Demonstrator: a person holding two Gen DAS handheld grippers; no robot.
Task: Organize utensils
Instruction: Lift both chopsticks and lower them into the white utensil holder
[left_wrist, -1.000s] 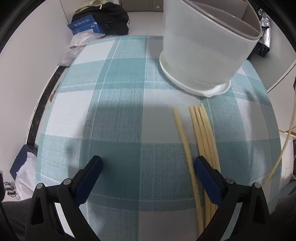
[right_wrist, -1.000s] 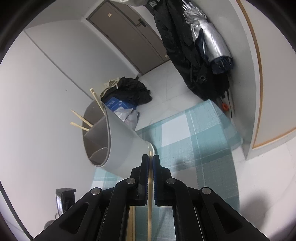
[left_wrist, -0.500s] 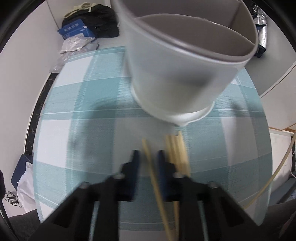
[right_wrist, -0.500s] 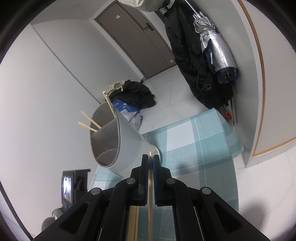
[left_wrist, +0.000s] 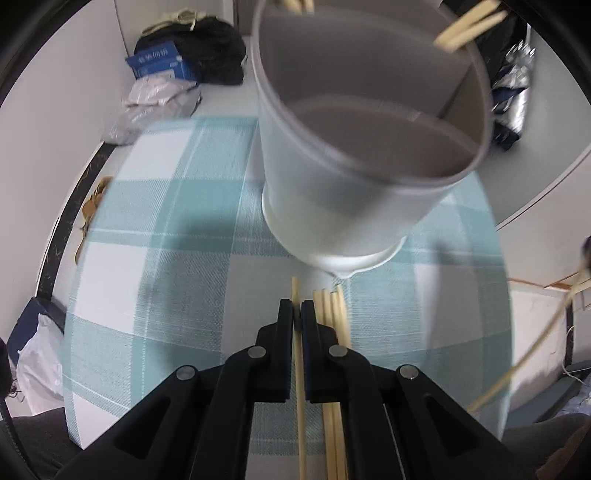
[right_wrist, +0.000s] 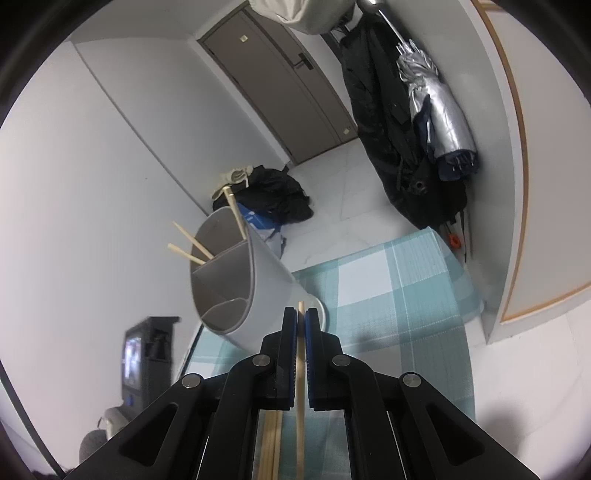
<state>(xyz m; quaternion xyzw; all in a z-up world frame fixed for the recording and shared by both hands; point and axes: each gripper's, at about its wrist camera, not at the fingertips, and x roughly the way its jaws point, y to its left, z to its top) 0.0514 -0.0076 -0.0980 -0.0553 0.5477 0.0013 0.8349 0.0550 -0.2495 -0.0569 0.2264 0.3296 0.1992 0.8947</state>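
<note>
**Two tools, one chopstick each**

Left tool just clamped onto a single chopstick above the checked surface, beside loose chopsticks. Right tool clenched on another chopstick, near the divided utensil holder.

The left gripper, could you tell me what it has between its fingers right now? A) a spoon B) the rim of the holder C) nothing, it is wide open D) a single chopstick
D: in the left wrist view the left gripper is shut on one chopstick, while the other chopsticks lie beside it on the cloth.
</note>
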